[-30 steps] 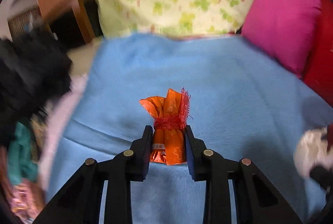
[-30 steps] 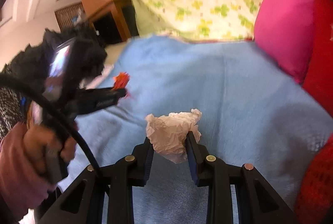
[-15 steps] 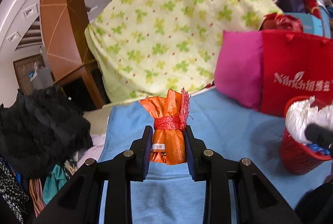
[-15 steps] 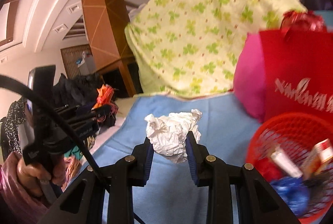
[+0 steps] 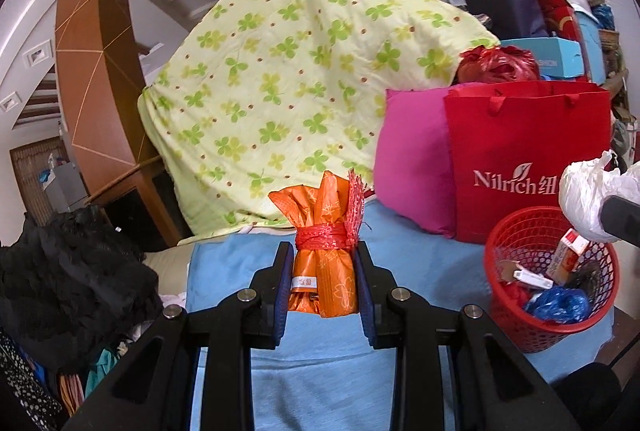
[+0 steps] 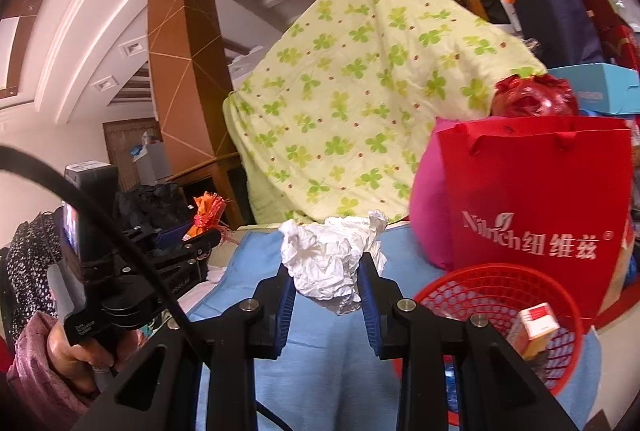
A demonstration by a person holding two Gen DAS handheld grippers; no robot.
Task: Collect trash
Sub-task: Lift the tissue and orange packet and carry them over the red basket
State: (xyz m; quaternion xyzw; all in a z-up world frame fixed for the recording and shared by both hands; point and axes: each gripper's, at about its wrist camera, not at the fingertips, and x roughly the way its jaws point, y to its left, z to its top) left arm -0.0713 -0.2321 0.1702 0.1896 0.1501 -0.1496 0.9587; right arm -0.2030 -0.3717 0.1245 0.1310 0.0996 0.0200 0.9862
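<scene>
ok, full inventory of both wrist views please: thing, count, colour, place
orange packet: 1, orange with red tie, in left gripper
crumpled tissue: 1, white, in right gripper
basket: 1, red mesh, on blue cloth, holds mixed trash
blue cloth: 1, light blue, under both grippers
gift bag: 1, red, behind basket
cushion: 1, pink, left of bag
quilt: 1, yellow-green clover print, at back
black garment: 1, far left
left gripper: black, shut
right gripper: black, shut

Black hand-held gripper [image 6: 326,287], blue pads [image 6: 285,311], silver screws, mauve sleeve [image 6: 30,363]
</scene>
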